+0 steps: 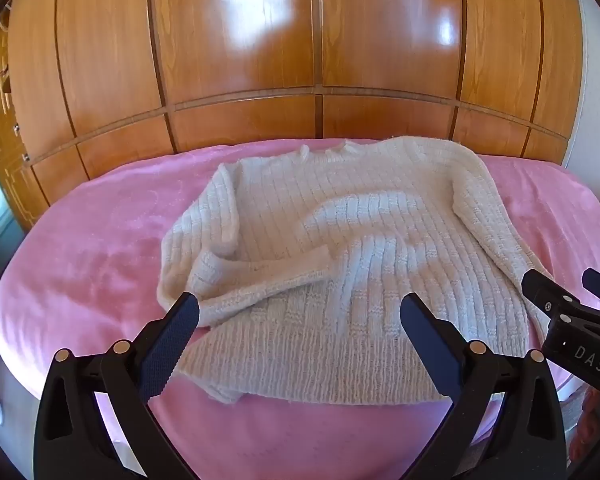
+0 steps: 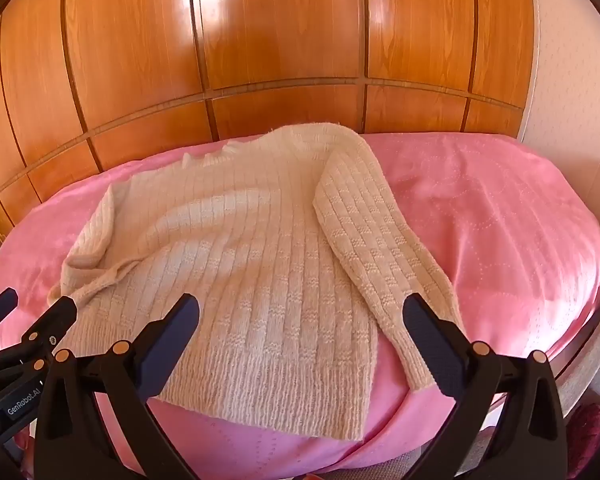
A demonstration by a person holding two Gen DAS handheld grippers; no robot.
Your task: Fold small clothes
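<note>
Both tools spread, empty — your left tool (image 1: 300, 312) and right tool (image 2: 302, 312) hover over the sweater (image 1: 340, 248), flat on the bed (image 1: 80, 248) for folding.

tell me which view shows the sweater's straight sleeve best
The right wrist view: the straight sleeve runs unbroken from shoulder to cuff beside the sweater body. In the left wrist view the same sleeve sits at the frame's right side, and the right hand-held gripper covers its lower end.

Light: bright daylight, warm
Glare: white patches on the glossy wardrobe doors (image 1: 260, 12)
Shadows: soft folds across the sweater (image 1: 340, 220)
Edges: fisheye-bent, dark corners
Focus: sharp
</note>
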